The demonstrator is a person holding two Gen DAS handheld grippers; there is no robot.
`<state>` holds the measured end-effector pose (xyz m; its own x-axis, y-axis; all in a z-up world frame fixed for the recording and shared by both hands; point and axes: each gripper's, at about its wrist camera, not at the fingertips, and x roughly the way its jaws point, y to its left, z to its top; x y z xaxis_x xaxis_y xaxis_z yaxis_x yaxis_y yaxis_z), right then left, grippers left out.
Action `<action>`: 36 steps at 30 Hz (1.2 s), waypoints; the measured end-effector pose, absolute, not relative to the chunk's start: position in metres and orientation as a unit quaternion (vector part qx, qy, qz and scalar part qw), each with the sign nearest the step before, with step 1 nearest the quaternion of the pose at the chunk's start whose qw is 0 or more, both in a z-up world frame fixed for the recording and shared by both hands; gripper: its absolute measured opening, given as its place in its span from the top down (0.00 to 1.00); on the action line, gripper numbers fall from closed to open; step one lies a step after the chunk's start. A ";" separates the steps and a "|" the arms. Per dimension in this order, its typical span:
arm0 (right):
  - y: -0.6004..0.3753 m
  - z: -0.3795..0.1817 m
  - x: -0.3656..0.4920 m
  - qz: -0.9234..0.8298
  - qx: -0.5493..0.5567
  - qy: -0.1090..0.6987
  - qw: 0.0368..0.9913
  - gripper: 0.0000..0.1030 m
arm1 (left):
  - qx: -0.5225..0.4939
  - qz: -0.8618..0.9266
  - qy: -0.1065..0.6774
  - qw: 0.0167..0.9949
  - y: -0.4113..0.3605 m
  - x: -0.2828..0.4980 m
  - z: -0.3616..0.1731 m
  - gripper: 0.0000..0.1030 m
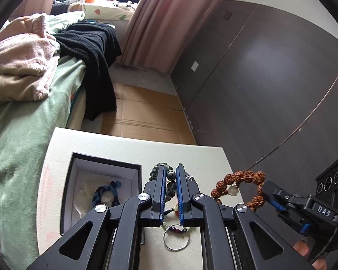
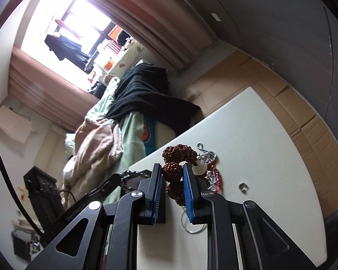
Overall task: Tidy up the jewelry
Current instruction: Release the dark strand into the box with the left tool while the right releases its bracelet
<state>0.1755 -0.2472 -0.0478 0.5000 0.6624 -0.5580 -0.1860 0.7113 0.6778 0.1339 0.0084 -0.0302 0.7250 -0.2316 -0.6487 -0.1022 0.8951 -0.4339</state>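
My right gripper [image 2: 171, 173]: fingers clamped on brown knobbly seed-bead bracelet [image 1: 238, 186], lifted off white counter [image 1: 128, 146]. Left gripper [image 1: 170, 186] fingers narrowly apart around dark green bead strand [image 1: 171, 185], grip uncertain. Open black box [image 1: 101, 186] lies left, beyond left gripper; bracelet must cross leftward.

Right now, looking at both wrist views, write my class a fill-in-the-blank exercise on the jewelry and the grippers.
1. The right gripper is shut on a bracelet of rough ____ seed beads.
2. The left gripper is closed around a strand of dark ____ stone beads.
3. The dark blue chain bracelet lies inside the open black ____ with a white lining.
4. The thin silver wire hoop lies on the ____ tabletop.

Missing words: brown; green; box; white
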 end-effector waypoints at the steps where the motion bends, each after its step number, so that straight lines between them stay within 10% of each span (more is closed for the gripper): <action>1: -0.245 -0.047 0.175 0.263 0.281 0.425 0.820 0.81 | -0.228 -0.034 0.367 0.901 0.011 0.133 -0.029 0.91; 14: -0.213 -0.040 0.168 0.307 0.285 0.409 0.811 0.80 | -0.234 -0.001 0.380 0.895 0.046 0.125 -0.029 0.87; 18: -0.199 -0.041 0.168 0.317 0.281 0.413 0.806 0.80 | -0.249 0.022 0.373 0.894 0.063 0.120 -0.030 0.24; 36: -0.113 -0.047 0.168 0.343 0.222 0.423 0.809 0.79 | -0.288 0.065 0.345 0.891 0.106 0.101 -0.023 0.24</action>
<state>0.1682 -0.1132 -0.0467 0.4075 0.7426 -0.5315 -0.3666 0.6661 0.6496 0.1006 0.1056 -0.0227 0.7539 -0.0824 -0.6518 -0.3148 0.8255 -0.4685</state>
